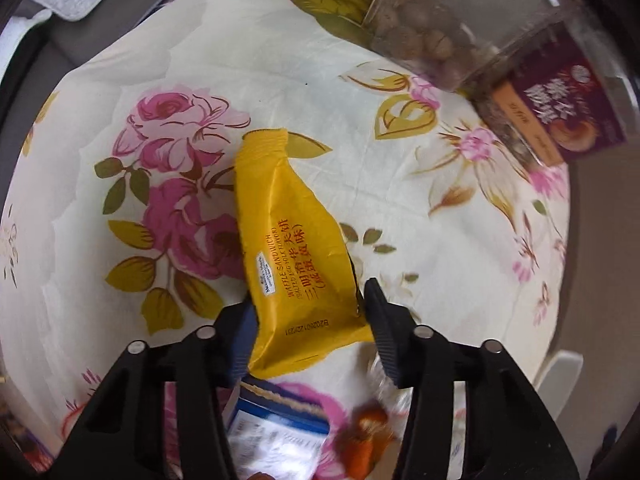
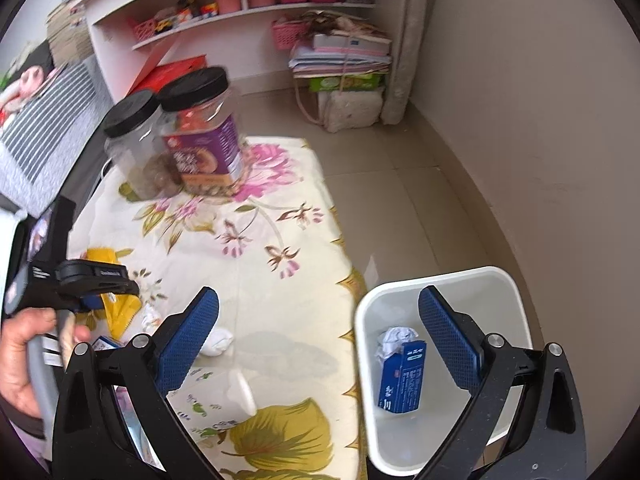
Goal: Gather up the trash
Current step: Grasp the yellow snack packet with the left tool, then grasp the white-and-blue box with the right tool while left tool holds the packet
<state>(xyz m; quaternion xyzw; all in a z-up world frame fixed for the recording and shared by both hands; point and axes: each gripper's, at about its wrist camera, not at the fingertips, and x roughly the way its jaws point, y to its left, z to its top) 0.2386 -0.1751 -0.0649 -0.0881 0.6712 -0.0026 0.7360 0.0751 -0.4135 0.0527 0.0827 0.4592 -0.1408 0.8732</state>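
Note:
A yellow waffle sandwich wrapper [image 1: 288, 248] lies on the floral tablecloth [image 1: 420, 208]. My left gripper [image 1: 308, 320] is open with a finger on each side of the wrapper's near end; whether they touch it is unclear. The left gripper [image 2: 96, 280] and the wrapper [image 2: 116, 304] also show in the right wrist view. My right gripper [image 2: 320, 320] is open and empty, above the table edge and a white trash bin [image 2: 512, 280]. The bin holds a blue carton [image 2: 402, 380] and crumpled paper [image 2: 394, 340].
Two clear jars with black lids [image 2: 200, 132] stand at the table's far end, also in the left wrist view [image 1: 480, 40]. A blue-white packet [image 1: 276, 432], an orange wrapper [image 1: 364, 436], a white paper ball [image 2: 218, 340] and a printed paper cup [image 2: 216, 404] lie near me. Shelves [image 2: 240, 12] are behind.

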